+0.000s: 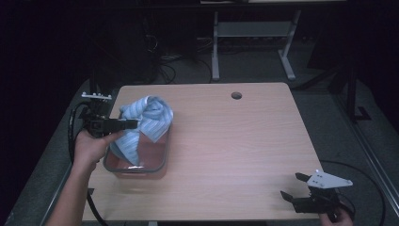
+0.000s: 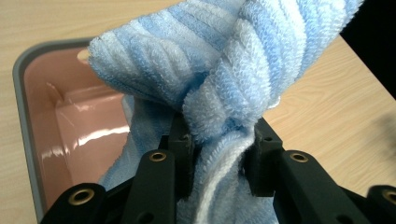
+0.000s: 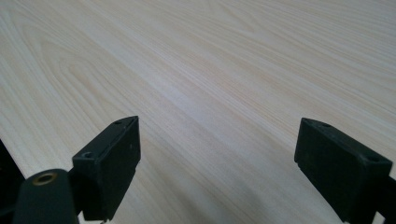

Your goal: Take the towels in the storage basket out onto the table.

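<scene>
A blue-and-white striped towel (image 1: 147,118) hangs bunched above a grey-rimmed tub with a pinkish inside (image 1: 160,165) at the table's left. My left gripper (image 1: 134,124) is shut on the towel, coming in from the left, and part of the cloth trails down into the tub. In the left gripper view the towel (image 2: 224,70) is pinched between both black pads (image 2: 183,149), and the tub (image 2: 25,116) lies below at the left. My right gripper (image 1: 291,186) rests at the table's near right corner, jaws wide apart with nothing between them; its view shows bare wood under the gripper (image 3: 217,154).
The wooden table (image 1: 235,141) has a round cable hole (image 1: 236,95) near its far edge. Cables trail from both grippers. A white desk frame (image 1: 254,42) stands on the floor beyond the table.
</scene>
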`<state>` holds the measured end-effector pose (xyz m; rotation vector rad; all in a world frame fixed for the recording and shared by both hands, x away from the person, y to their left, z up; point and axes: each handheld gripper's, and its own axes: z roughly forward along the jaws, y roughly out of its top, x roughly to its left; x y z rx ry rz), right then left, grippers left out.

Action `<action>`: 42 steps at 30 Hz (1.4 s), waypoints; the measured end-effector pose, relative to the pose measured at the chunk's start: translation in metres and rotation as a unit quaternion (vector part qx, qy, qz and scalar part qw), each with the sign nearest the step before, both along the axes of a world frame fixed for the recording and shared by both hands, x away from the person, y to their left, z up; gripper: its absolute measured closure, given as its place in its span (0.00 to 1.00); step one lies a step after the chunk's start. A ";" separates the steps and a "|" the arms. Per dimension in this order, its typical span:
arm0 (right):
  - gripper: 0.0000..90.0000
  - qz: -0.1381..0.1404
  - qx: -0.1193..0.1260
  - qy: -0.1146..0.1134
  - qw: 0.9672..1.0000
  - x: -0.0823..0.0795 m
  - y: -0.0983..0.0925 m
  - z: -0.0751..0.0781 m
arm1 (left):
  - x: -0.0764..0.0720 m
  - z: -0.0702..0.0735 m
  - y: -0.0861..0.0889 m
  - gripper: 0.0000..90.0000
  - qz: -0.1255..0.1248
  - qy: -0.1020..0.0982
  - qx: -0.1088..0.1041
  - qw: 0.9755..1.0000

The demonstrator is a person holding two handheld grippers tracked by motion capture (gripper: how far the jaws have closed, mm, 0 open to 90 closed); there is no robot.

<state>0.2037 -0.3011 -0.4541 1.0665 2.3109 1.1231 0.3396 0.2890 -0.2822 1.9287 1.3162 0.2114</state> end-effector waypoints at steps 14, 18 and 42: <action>0.15 0.002 -0.002 -0.001 1.000 0.001 0.000 0.000 | 0.002 0.031 -0.019 0.76 -0.021 -0.015 -0.009 1.000; 0.15 0.002 -0.003 -0.002 1.000 0.001 0.000 0.000 | 0.004 0.037 -0.029 0.76 -0.028 -0.014 -0.010 0.999; 0.15 0.000 -0.001 -0.002 1.000 0.002 0.000 0.001 | 0.019 0.057 -0.098 0.76 -0.088 -0.013 -0.003 0.996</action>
